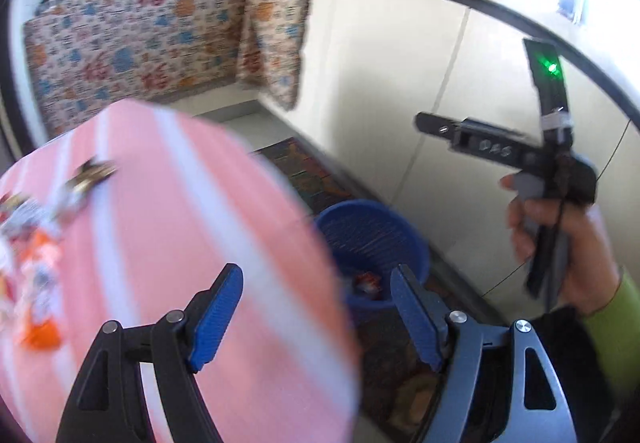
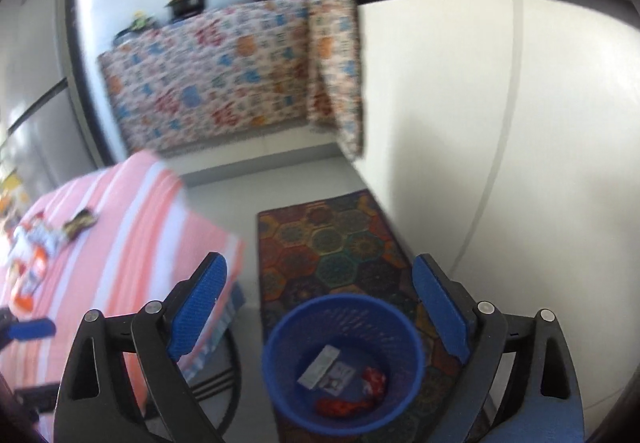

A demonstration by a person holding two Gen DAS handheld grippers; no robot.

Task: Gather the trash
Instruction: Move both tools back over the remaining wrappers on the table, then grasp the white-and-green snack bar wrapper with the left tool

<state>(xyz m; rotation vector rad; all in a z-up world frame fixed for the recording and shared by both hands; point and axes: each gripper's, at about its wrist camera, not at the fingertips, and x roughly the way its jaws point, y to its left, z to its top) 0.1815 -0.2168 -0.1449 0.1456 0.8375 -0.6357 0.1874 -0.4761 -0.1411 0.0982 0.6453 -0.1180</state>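
While both tools gape empty, the right tool (image 2: 320, 317) hangs over the blue bin (image 2: 344, 359); wrappers (image 1: 36, 243) lie left of the left tool (image 1: 316, 317) on the desk (image 1: 224, 227).

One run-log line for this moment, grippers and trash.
left gripper: open, empty | right gripper: open, empty, above blue bin | in bin: wrappers | on table: wrappers left
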